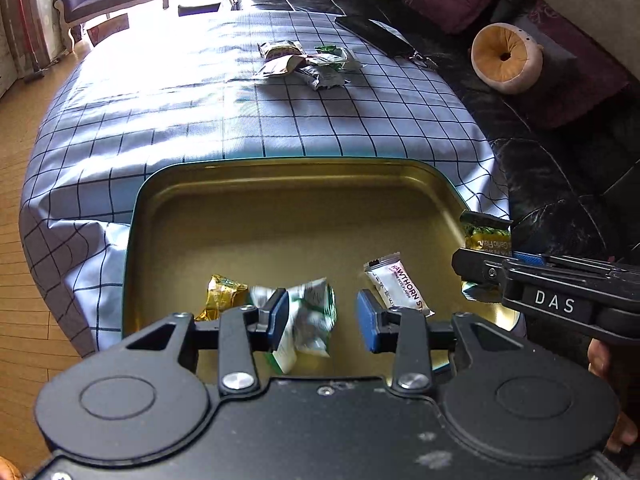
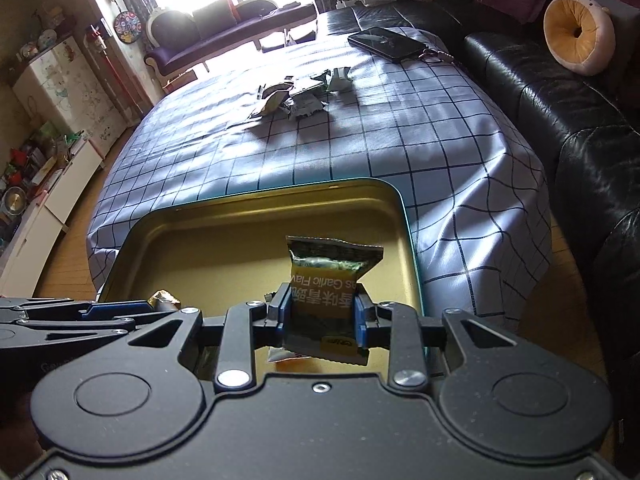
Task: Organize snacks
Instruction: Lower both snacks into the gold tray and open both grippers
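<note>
The right claw [image 2: 322,316] grips a garlic-flavour packet [image 2: 326,280] above the tin tray [image 2: 404,216] for dropping in, while the left claw [image 1: 323,320] hangs released over the snacks inside.

Checked tablecloth [image 1: 240,120] carries a tin tray [image 1: 280,168], snack packets [image 1: 308,64], seemingly a phone [image 1: 372,32].

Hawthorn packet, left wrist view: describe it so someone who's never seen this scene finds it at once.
Start at the gold tin tray at the near end of the checked tablecloth. Three packets lie on its floor near the left gripper; take the rightmost. The hawthorn packet is a slim white bar printed HAWTHORN, while its neighbours are a crumpled gold wrapper and a green-and-white packet.
</note>
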### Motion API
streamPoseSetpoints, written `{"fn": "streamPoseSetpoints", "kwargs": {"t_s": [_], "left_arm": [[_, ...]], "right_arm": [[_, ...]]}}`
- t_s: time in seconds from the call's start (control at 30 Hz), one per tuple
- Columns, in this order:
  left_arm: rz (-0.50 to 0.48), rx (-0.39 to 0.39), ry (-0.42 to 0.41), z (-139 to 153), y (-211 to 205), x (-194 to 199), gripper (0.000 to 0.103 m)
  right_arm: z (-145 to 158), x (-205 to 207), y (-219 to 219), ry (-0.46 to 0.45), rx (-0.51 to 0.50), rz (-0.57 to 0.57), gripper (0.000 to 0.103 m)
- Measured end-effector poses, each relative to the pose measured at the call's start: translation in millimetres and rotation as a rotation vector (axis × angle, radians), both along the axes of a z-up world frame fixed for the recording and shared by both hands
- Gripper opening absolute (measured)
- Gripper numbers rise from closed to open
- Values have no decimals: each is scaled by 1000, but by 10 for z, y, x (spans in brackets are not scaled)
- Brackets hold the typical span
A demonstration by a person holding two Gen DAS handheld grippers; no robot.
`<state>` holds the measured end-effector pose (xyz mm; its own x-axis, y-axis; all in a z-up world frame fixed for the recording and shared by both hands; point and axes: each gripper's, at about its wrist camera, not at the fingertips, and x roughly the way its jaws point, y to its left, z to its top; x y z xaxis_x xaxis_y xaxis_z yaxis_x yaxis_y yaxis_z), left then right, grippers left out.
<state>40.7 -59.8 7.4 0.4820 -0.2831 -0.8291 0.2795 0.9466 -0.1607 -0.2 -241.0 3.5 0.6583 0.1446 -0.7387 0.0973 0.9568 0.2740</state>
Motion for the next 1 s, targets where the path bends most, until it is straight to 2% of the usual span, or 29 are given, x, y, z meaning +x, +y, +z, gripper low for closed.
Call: {"fn": "streamPoseSetpoints", "kwargs": {"t_s": [0.3,1.0], "left_arm": [[3,8,6,-14,5,7,39],[1,16,17,-45,-8,29,39]], "right_arm": [[9,5,46,6,9,30,43],[-31,30,70,39,13,39,43]]}}
